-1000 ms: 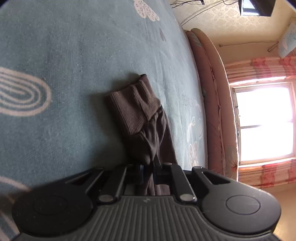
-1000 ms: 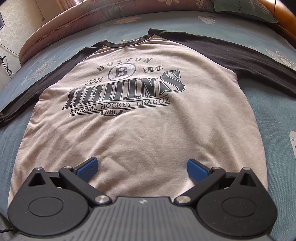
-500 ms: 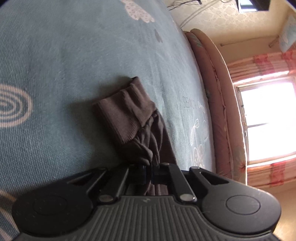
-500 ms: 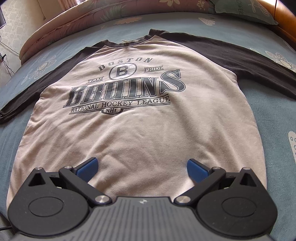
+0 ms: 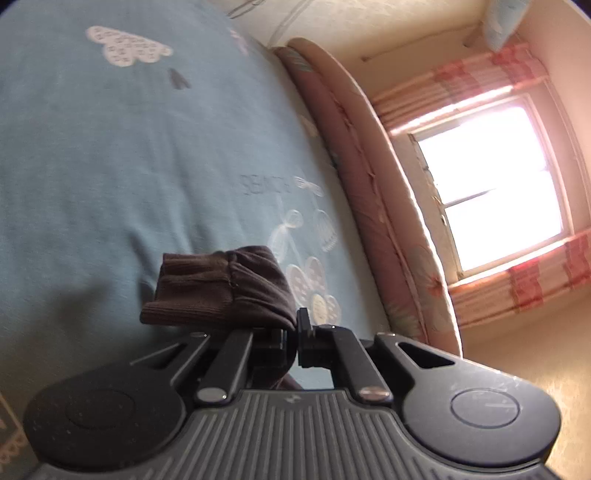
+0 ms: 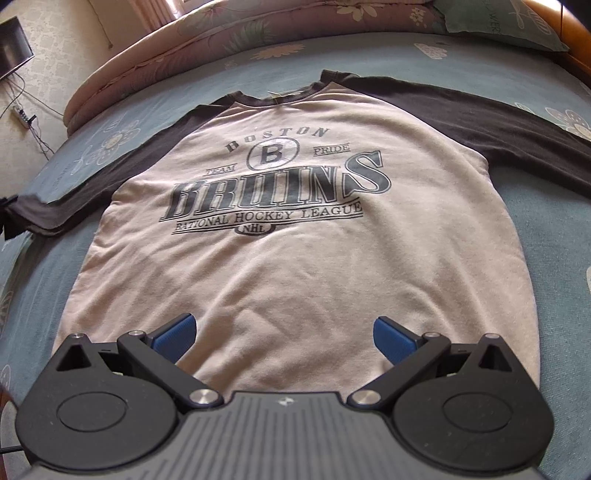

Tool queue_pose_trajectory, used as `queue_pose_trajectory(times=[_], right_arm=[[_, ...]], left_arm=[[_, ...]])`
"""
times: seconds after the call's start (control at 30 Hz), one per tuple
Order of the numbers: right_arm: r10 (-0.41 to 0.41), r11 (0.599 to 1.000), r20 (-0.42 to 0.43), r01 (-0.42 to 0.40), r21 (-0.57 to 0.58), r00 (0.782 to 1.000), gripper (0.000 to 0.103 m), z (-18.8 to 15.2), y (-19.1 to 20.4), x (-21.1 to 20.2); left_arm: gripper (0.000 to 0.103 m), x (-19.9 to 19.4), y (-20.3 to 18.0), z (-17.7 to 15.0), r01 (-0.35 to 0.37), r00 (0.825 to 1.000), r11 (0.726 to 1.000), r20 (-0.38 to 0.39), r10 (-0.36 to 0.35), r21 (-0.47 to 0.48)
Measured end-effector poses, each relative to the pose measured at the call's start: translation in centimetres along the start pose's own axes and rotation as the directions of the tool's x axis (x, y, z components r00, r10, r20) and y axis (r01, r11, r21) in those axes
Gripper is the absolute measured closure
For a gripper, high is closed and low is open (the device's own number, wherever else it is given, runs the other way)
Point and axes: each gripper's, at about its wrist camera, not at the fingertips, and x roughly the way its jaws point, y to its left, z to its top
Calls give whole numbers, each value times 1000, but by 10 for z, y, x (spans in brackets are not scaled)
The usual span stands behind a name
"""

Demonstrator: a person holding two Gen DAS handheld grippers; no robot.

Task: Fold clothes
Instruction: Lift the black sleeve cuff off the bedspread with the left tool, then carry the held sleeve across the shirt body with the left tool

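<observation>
**Left claw pinches the cuff, right claw waits wide over the hem**

Here's the shirt (image 6: 295, 266), a cream raglan with dark brown sleeves, laid face up on the blue bedspread (image 6: 554, 240), collar toward twelve o'clock in the right wrist view. The print reads clearly: "BOSTON" arched on top, a "B" in a spoked circle, "TEAM" at nine o'clock of that circle and "PRIDE" at three, then "BRUINS" in big outlined letters, "NATIONAL HOCKEY LEAGUE" beneath it, and "NHL" in a small oval at six.

The right gripper (image 6: 284, 332) stands wide, its blue pads (image 6: 173, 334) spread apart above the hem with nothing between them.

Over to the left wrist view: the left gripper (image 5: 295, 332) is clamped tight on the dark sleeve cuff (image 5: 218, 291), ribbed band bunched and sticking out toward ten o'clock, lifted off the bedspread. That same sleeve end shows at nine o'clock in the right view, pulled up at the frame's edge.

The bedspread carries pale flower prints and a line of grey lettering, upside down and too blurred to read. A pink floral quilt (image 5: 369, 184) lies rolled along the bed's edge, a bright window (image 5: 498, 192) with pink striped curtains at three o'clock. A green pillow (image 6: 498, 22) with partial lettering sits at one o'clock in the right view.
</observation>
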Motion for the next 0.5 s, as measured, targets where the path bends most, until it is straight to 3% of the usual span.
queue_pose_trajectory(times=[0.2, 0.5], right_arm=[[49, 997, -9, -49, -61, 999, 0, 1, 7, -12], [75, 987, 7, -74, -144, 997, 0, -4, 12, -28]], left_arm=[[100, 5, -51, -22, 48, 997, 994, -64, -43, 95], [100, 21, -127, -83, 120, 978, 964, -193, -74, 238]])
